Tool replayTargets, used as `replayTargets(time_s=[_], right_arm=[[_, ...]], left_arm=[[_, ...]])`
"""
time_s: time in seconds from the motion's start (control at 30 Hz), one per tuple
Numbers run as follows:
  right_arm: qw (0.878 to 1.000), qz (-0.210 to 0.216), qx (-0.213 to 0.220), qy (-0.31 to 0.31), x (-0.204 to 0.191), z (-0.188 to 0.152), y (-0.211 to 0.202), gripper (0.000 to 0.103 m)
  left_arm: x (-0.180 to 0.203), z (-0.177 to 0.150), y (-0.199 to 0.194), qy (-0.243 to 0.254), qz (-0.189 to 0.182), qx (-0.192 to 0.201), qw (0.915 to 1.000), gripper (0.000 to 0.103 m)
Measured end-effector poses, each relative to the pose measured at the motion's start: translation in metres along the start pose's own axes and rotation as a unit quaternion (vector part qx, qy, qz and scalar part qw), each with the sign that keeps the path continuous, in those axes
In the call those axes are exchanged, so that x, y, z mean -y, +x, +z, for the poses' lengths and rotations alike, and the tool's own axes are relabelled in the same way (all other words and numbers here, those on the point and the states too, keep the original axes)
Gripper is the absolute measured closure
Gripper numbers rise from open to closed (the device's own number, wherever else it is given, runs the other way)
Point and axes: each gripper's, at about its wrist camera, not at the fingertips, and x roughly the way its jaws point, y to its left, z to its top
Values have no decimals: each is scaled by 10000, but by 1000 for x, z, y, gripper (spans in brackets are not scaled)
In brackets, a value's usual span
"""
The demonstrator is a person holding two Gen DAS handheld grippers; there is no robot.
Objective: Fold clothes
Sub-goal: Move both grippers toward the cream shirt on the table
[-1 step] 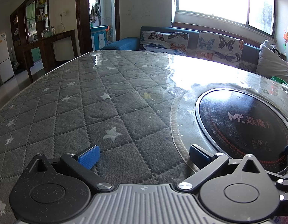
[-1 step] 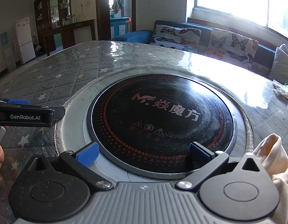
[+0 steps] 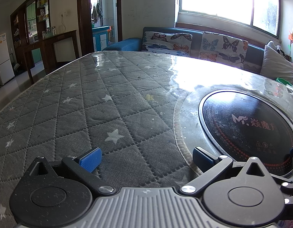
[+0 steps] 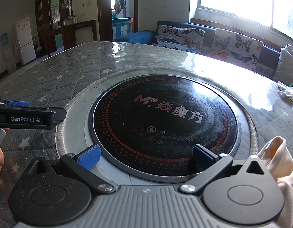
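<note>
Grey quilted star-print cover (image 3: 70,114) over the table, under clear film; nothing is seen changed from the earlier frame. Left gripper (image 3: 146,156): spread wide, empty. Right gripper (image 4: 146,154): spread wide, empty, above the round black cooktop (image 4: 165,121), lettered "焱魔方". "GenRobot.AI" is read on the left gripper's side. Cream garment (image 4: 279,163): lower right, beside the right gripper.

A grey star-quilted tabletop (image 3: 74,117) under clear film carries a round black cooktop (image 4: 163,125), with cream cloth (image 4: 275,163) just right of it.
</note>
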Motion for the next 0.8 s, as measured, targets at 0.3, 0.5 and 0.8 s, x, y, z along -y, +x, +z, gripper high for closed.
replayTargets(time_s=[0.3, 0.5, 0.8], right_arm=[[10000, -1, -3, 0, 0, 0, 0, 0], [9999, -57, -78, 42, 2, 5, -5, 0], [9999, 58, 98, -129, 6, -6, -51, 0]], left_arm=[[0, 0, 0, -1, -2, 0, 10000, 0], [0, 0, 0, 2, -3, -2, 10000, 0], [2, 2, -3, 55, 5, -11, 10000, 0]])
